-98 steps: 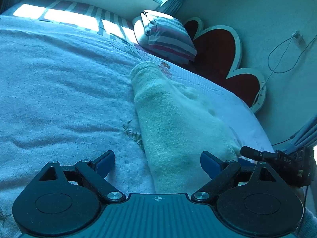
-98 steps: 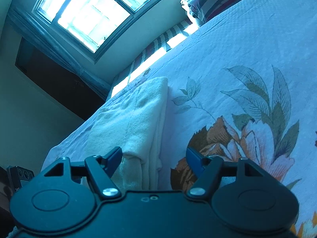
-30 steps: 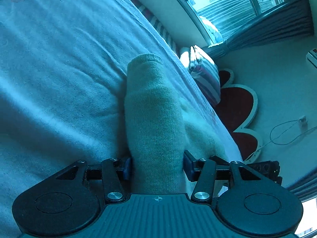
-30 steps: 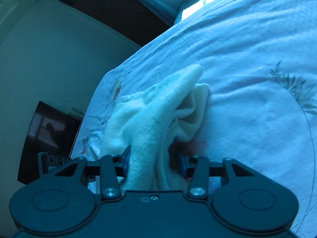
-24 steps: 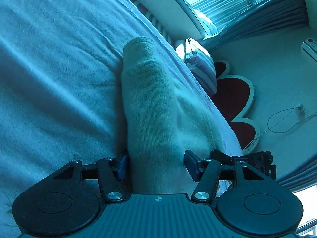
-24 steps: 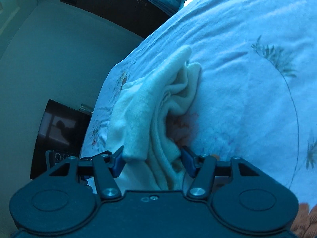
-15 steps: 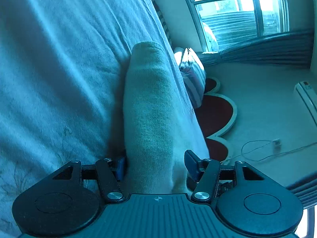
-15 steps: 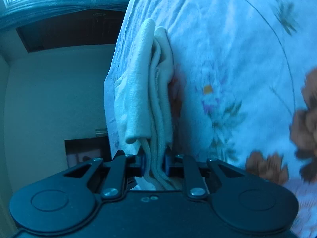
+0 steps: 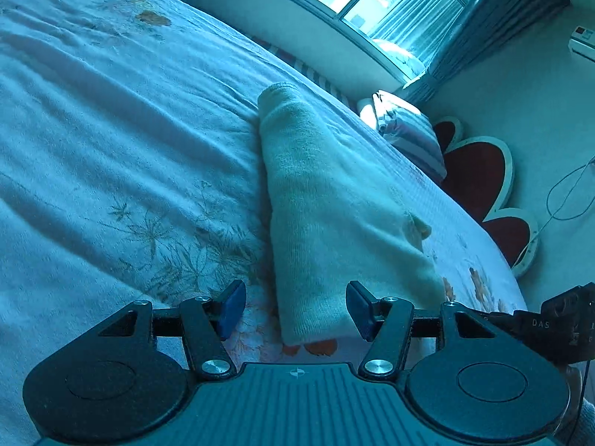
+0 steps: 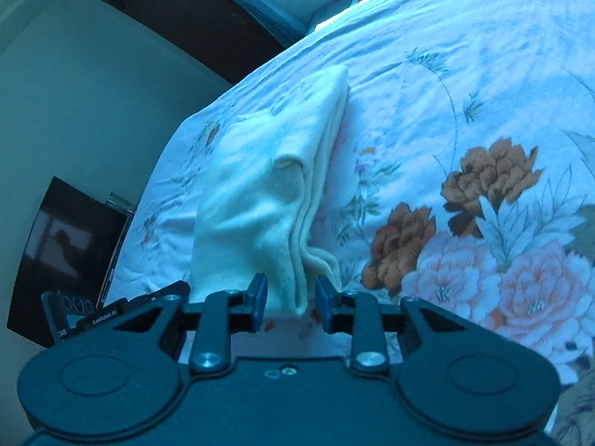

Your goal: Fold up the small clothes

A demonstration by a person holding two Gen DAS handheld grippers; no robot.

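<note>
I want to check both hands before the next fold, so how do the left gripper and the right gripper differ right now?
The left gripper stands wide open; the right gripper is narrower, its jaws opening. The left straddles the end of the folded cream garment with gaps each side; the right sits close around its layered edge. Both rest low over the floral bedspread.
</note>
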